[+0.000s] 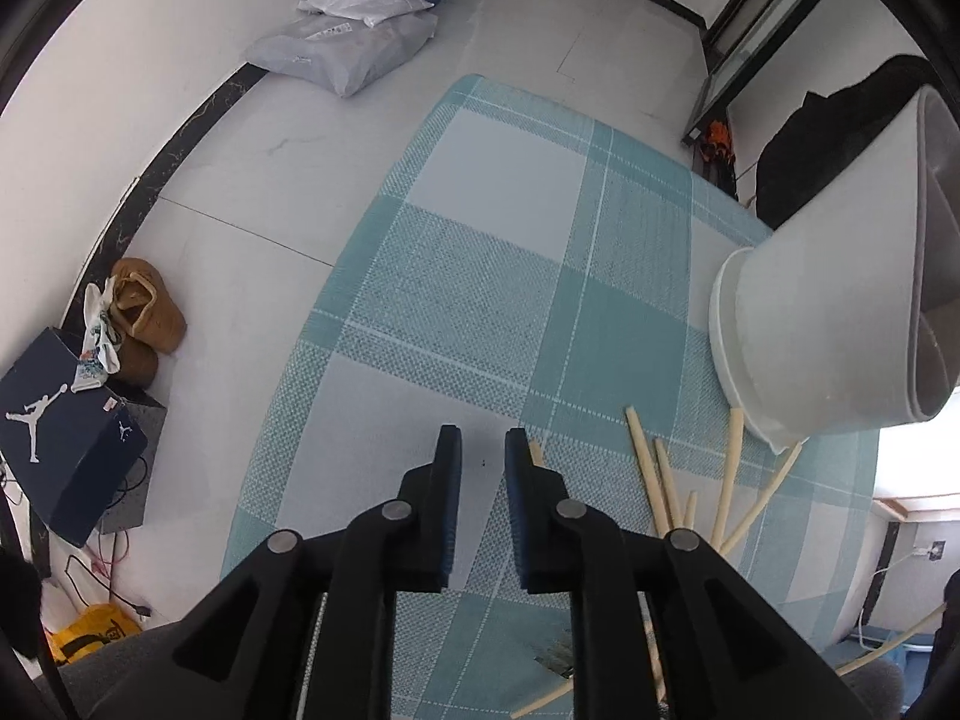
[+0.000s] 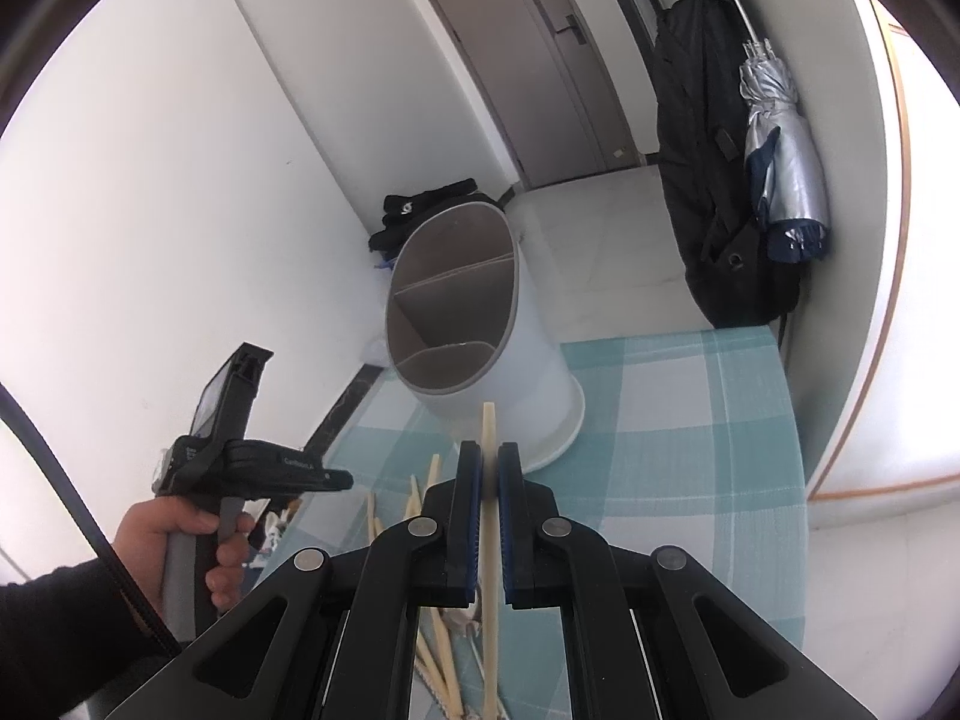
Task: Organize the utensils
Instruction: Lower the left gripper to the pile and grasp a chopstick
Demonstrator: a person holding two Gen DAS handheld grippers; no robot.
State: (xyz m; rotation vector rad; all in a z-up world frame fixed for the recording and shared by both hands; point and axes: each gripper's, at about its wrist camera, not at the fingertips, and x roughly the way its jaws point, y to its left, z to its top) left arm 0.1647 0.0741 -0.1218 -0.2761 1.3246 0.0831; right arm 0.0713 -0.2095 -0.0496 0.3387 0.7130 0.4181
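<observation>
A white utensil holder (image 2: 540,372) with inner dividers stands on the teal checked tablecloth (image 2: 690,450), its mouth tipped toward the right wrist camera. My right gripper (image 2: 489,450) is shut on a cream chopstick (image 2: 489,423), whose tip pokes up just in front of the holder's base. More loose chopsticks (image 2: 435,648) lie on the cloth below it. In the left wrist view my left gripper (image 1: 483,438) points down at bare tablecloth (image 1: 480,240), open with nothing between its fingers. Several chopsticks (image 1: 648,474) lie to its right, beside the holder (image 1: 828,300).
A hand (image 2: 174,540) grips the left tool's handle at the table's left edge. On the floor to the left are brown shoes (image 1: 144,312), a dark shoe box (image 1: 60,426) and grey parcels (image 1: 348,48). A dark coat (image 2: 708,180) and a silver umbrella (image 2: 780,168) hang at the right.
</observation>
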